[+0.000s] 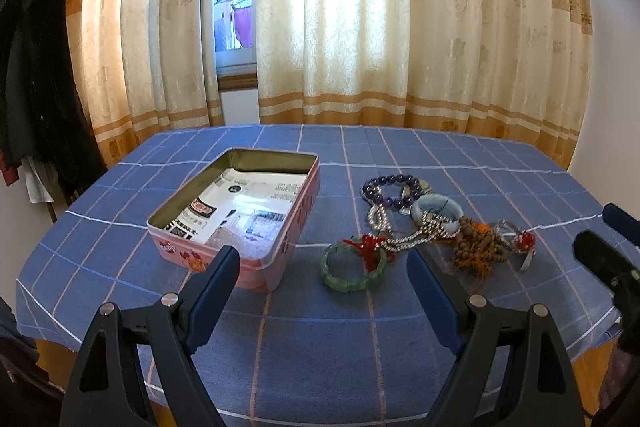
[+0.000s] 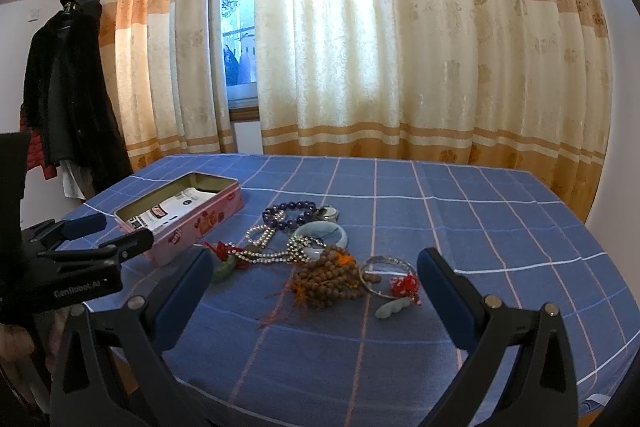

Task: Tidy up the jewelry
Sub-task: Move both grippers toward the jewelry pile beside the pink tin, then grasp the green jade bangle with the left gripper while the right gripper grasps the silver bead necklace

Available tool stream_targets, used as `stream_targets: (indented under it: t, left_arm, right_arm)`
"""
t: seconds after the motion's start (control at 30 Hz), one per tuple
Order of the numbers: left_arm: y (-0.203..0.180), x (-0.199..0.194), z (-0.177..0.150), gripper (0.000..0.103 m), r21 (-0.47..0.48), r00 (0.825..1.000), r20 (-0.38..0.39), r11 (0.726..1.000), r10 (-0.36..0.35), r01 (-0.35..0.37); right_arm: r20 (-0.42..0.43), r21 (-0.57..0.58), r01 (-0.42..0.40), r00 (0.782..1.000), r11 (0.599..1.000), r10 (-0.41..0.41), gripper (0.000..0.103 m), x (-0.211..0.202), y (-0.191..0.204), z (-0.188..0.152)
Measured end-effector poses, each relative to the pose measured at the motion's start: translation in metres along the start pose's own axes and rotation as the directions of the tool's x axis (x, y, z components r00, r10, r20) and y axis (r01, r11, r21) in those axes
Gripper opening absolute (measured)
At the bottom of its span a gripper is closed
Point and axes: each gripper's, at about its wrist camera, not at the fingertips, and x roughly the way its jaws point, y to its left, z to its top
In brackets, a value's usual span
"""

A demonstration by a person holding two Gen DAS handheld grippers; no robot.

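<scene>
The pink tin (image 1: 240, 223), at ten o'clock of the jewelry pile (image 1: 420, 227), is holding printed paper (image 1: 248, 207). Both the left gripper (image 1: 320, 267) and right gripper (image 2: 316, 271) are hovering spread apart over bare blue tablecloth (image 2: 480, 227).

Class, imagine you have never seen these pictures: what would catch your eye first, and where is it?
A tangled heap of jewelry lies mid-table on the blue checked tablecloth: purple beads, silver beads, brown beads and bangles. To its left stands an open pink tin holding only printed paper. Both the left gripper and the right gripper are open and hold nothing.
</scene>
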Motion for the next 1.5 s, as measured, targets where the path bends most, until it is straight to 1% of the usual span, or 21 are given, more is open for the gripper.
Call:
stream_targets:
  t: [0.1,0.23,0.3,0.4,0.5,0.57,0.6,0.67,0.7,0.73,0.8,0.87,1.03,1.1,1.17,1.2,1.27,1.33,1.4,1.47,1.5]
  left_arm:
    - [0.003,0.012,-0.005,0.086,0.002,0.999,-0.032,1.0,-0.012,0.012]
    - [-0.007,0.03,-0.01,0.086,0.042,0.998,-0.059,0.998,-0.038,0.041]
    - [-0.014,0.037,-0.009,0.086,0.062,0.995,-0.072,0.996,-0.064,0.069]
    - [-0.029,0.054,-0.005,0.085,0.108,0.991,-0.097,0.989,-0.09,0.1]
    - [-0.04,0.074,-0.001,0.069,0.145,0.982,-0.146,0.979,-0.121,0.142]
    - [-0.043,0.089,-0.001,0.066,0.145,0.967,-0.207,0.973,-0.145,0.177]
    - [-0.045,0.096,-0.002,0.065,0.148,0.964,-0.229,0.973,-0.138,0.174]
    - [-0.045,0.104,-0.005,0.056,0.153,0.958,-0.255,0.973,-0.13,0.173]
    - [-0.044,0.108,-0.007,0.032,0.145,0.952,-0.272,0.972,-0.138,0.183]
    - [-0.043,0.11,-0.009,0.012,0.14,0.949,-0.282,0.972,-0.143,0.188]
    - [-0.042,0.105,-0.013,0.007,0.15,0.95,-0.266,0.967,-0.16,0.205]
    - [-0.04,0.1,-0.015,0.007,0.156,0.956,-0.25,0.968,-0.155,0.198]
    - [-0.027,0.077,-0.007,0.007,0.127,0.972,-0.161,0.973,-0.171,0.192]
    - [-0.025,0.071,-0.002,0.007,0.122,0.973,-0.142,0.972,-0.181,0.198]
    - [-0.026,0.07,0.0,0.007,0.13,0.972,-0.141,0.97,-0.186,0.204]
    - [-0.027,0.073,0.0,0.007,0.133,0.972,-0.144,0.97,-0.185,0.204]
    - [-0.027,0.077,-0.002,0.007,0.137,0.973,-0.154,0.972,-0.171,0.193]
    - [-0.024,0.078,-0.005,0.007,0.128,0.973,-0.155,0.973,-0.173,0.194]
    - [-0.021,0.078,-0.007,0.006,0.119,0.973,-0.155,0.975,-0.171,0.19]
    - [-0.018,0.08,-0.007,0.007,0.106,0.972,-0.154,0.975,-0.178,0.195]
    - [-0.016,0.08,-0.008,0.007,0.103,0.971,-0.152,0.974,-0.185,0.202]
  right_arm:
    - [-0.014,0.023,0.002,1.0,1.0,-0.002,0.103,0.005,-0.013,-0.008]
    - [-0.058,0.059,0.013,0.998,0.998,-0.01,0.103,0.018,-0.032,-0.019]
    - [-0.088,0.077,0.005,0.996,0.997,0.002,0.097,0.026,-0.039,-0.024]
    - [-0.112,0.079,0.005,0.994,0.997,0.004,0.096,0.033,-0.045,-0.03]
    - [-0.127,0.089,0.007,0.992,0.996,0.005,0.096,0.039,-0.051,-0.032]
    - [-0.13,0.099,0.009,0.991,0.995,0.004,0.096,0.04,-0.055,-0.033]
    - [-0.13,0.105,0.01,0.991,0.994,0.004,0.096,0.04,-0.058,-0.033]
    - [-0.131,0.118,0.007,0.991,0.993,0.008,0.096,0.039,-0.063,-0.035]
    - [-0.131,0.119,0.005,0.991,0.993,0.01,0.096,0.04,-0.062,-0.035]
    - [-0.133,0.12,0.004,0.991,0.993,0.012,0.096,0.04,-0.063,-0.036]
    - [-0.137,0.119,0.005,0.991,0.993,0.012,0.096,0.041,-0.063,-0.037]
    - [-0.145,0.122,0.001,0.989,0.993,0.017,0.096,0.044,-0.063,-0.039]
    - [-0.156,0.131,-0.021,0.987,0.991,0.041,0.093,0.049,-0.062,-0.037]
    - [-0.163,0.131,-0.058,0.984,0.99,0.079,0.086,0.055,-0.058,-0.03]
    - [-0.179,0.118,-0.106,0.976,0.987,0.126,0.075,0.065,-0.051,-0.021]
    - [-0.188,0.094,-0.128,0.971,0.987,0.144,0.073,0.072,-0.045,-0.013]
    - [-0.204,0.047,-0.159,0.965,0.986,0.165,0.064,0.085,-0.032,-0.002]
    - [-0.233,0.025,-0.197,0.952,0.98,0.197,0.058,0.1,-0.021,0.003]
    - [-0.268,-0.015,-0.219,0.941,0.976,0.208,0.056,0.115,-0.009,0.005]
    - [-0.314,-0.053,-0.247,0.924,0.967,0.219,0.047,0.131,0.007,0.004]
    - [-0.335,-0.062,-0.254,0.916,0.965,0.22,0.045,0.137,0.011,0.002]
